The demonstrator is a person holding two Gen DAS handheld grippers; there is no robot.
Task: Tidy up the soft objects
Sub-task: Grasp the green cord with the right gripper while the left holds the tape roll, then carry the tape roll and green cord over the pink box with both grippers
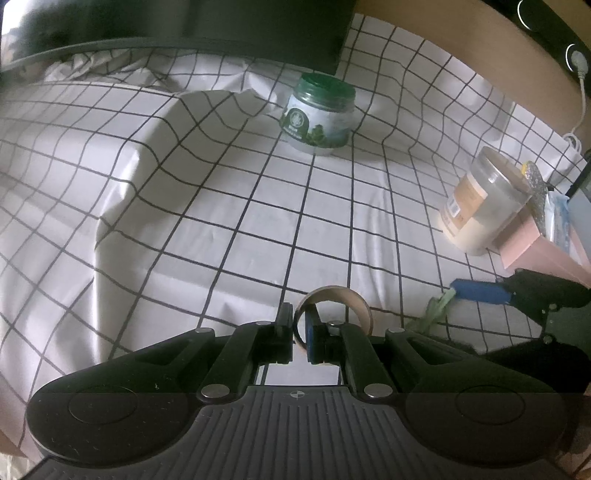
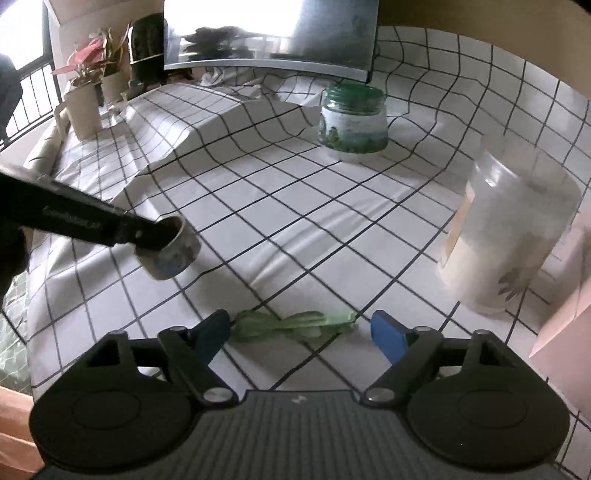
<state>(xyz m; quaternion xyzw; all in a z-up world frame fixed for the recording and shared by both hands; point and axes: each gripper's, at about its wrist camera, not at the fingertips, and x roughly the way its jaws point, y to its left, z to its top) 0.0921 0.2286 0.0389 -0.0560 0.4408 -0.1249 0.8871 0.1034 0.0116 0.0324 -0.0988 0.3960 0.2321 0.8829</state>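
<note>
My left gripper (image 1: 299, 332) is shut on the wall of a roll of tape (image 1: 338, 306) and holds it above the checked cloth; the roll also shows in the right wrist view (image 2: 173, 251), off the cloth at the left. A green leafy soft toy (image 2: 291, 325) lies flat on the cloth. My right gripper (image 2: 301, 332) is open, with one blue finger at each end of the toy. In the left wrist view the toy (image 1: 436, 310) lies at the right beside the right gripper's blue finger (image 1: 480, 290).
A green-lidded jar (image 1: 319, 112) stands at the back. A clear jar with a tan label (image 1: 480, 206) and a pink box (image 1: 546, 251) stand at the right. A cloth-covered raised block (image 2: 207, 114) and potted plants (image 2: 88, 88) are at the left, a monitor (image 2: 269, 33) behind.
</note>
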